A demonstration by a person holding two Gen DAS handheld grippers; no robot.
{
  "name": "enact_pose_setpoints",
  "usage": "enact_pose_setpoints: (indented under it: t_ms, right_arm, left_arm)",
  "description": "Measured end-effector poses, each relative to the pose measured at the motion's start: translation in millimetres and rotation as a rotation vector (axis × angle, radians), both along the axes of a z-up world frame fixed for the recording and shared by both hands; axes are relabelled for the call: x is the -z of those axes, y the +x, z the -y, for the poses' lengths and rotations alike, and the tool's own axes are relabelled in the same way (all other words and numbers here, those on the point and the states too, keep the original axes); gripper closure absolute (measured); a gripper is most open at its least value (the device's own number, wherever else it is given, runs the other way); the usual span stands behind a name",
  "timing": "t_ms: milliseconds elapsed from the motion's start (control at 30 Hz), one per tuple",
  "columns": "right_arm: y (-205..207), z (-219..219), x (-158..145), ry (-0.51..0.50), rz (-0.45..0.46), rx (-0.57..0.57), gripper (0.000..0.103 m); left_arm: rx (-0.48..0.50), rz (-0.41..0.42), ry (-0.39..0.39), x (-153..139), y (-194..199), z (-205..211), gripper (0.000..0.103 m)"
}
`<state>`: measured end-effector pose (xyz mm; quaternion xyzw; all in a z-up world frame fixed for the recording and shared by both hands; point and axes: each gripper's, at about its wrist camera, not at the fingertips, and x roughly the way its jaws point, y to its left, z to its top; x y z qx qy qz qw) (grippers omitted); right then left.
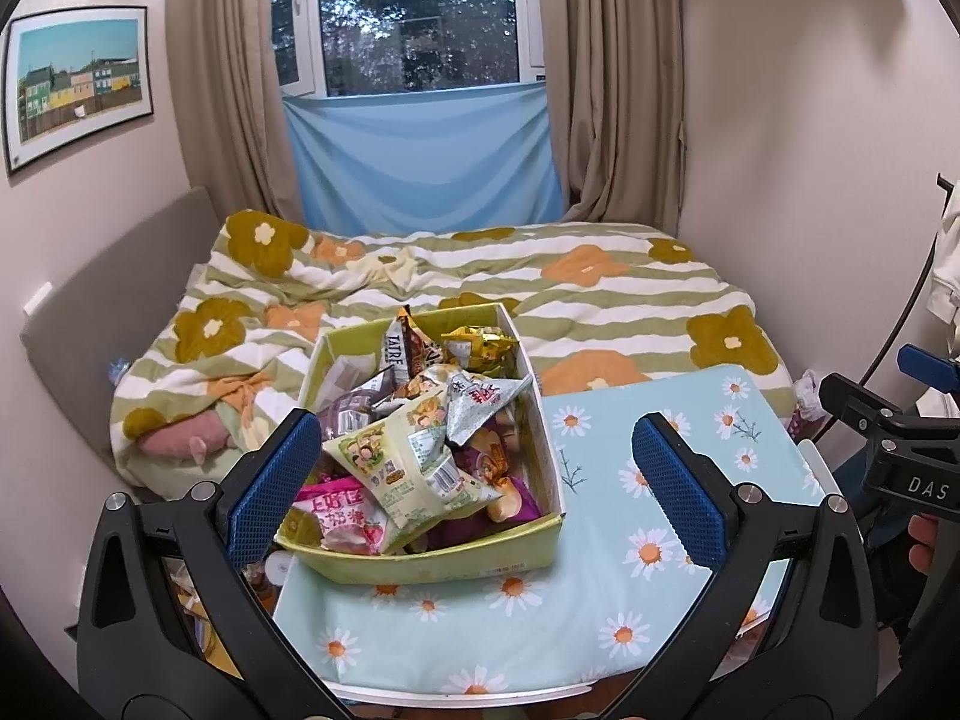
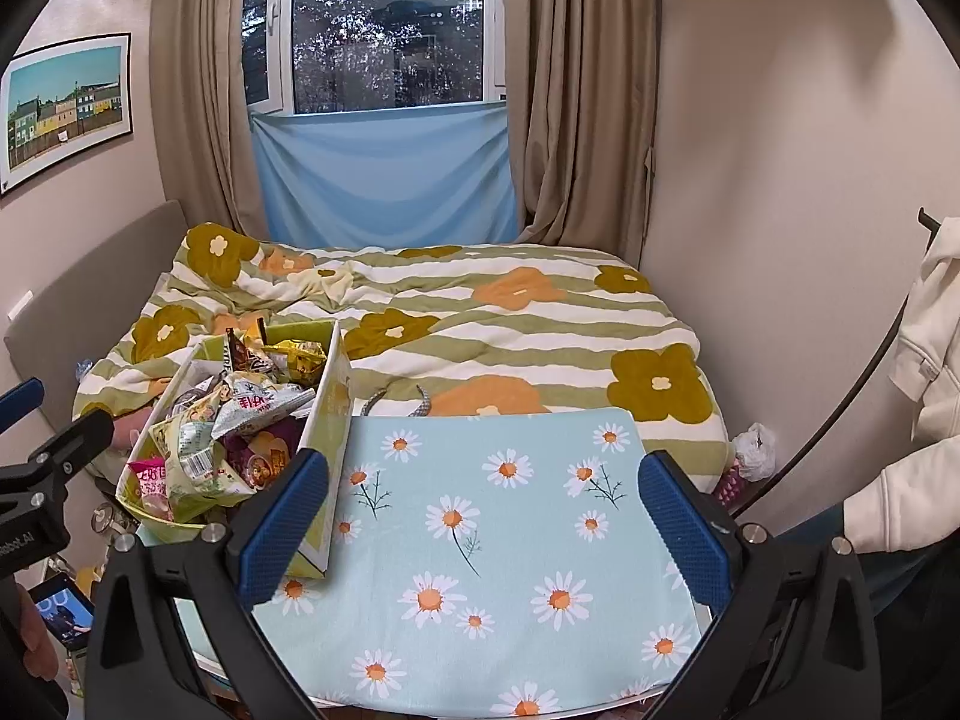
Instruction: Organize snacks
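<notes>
A yellow-green cardboard box (image 1: pixel 456 564) (image 2: pixel 333 420) stands on the left part of a small table covered with a daisy-print cloth (image 1: pixel 630 588) (image 2: pixel 480 540). It is heaped with several snack packets: a pale green one (image 1: pixel 408 456) (image 2: pixel 192 450), a silver one (image 1: pixel 480 405) (image 2: pixel 258 408), a pink one (image 1: pixel 342 516) (image 2: pixel 150 483), gold ones at the back (image 1: pixel 480 348). My left gripper (image 1: pixel 477 495) hangs open just before the box's near end. My right gripper (image 2: pixel 483 525) is open above the bare cloth, right of the box. Neither holds anything.
Behind the table lies a bed with a flowered, striped blanket (image 1: pixel 600 300) (image 2: pixel 510 330) and a grey headboard (image 1: pixel 114 312) on the left. A window with curtains is beyond. A white garment (image 2: pixel 924 372) hangs at right, and a phone (image 2: pixel 63 609) shows at lower left.
</notes>
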<state>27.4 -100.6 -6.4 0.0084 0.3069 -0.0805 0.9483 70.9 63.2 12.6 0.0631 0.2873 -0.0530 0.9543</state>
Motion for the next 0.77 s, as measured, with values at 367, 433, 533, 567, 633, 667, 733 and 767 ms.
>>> enact_pose_setpoints:
  t_ms: [367, 433, 533, 567, 633, 667, 733, 767]
  right_arm:
    - [0.2, 0.3, -0.1, 0.002, 0.0, 0.001, 0.0]
    - [0.3, 0.5, 0.0, 0.002, 0.0, 0.0, 0.0]
    - [-0.5, -0.2, 0.2, 0.002, -0.001, 0.0, 0.0]
    - [0.6, 0.6, -0.1, 0.002, -0.002, 0.0, 0.0]
    - [-0.7, -0.8, 0.4, 0.0, -0.002, 0.0, 0.0]
    - [0.2, 0.0, 0.1, 0.001, -0.001, 0.0, 0.0]
    - [0.5, 0.1, 0.0, 0.002, -0.002, 0.0, 0.0]
    - [0.6, 0.1, -0.1, 0.001, -0.001, 0.001, 0.0]
  left_arm:
    - [-0.016, 0.027, -0.004, -3.7, -3.0, -2.1, 0.0]
    - [-0.02, 0.026, -0.01, -3.7, -2.5, -3.5, 0.0]
    - [-0.016, 0.029, -0.011, -3.6, -2.7, -3.8, 0.0]
    - [-0.016, 0.029, -0.008, -3.2, -2.5, -3.7, 0.0]
    - [-0.014, 0.027, -0.009, -3.2, -3.0, -3.3, 0.0]
    - [-0.013, 0.027, -0.01, -3.1, -3.2, -3.7, 0.0]
    - [-0.013, 0.027, -0.011, -2.6, -2.9, -4.0, 0.0]
    - [-0.014, 0.027, -0.01, -2.8, -3.0, -3.8, 0.0]
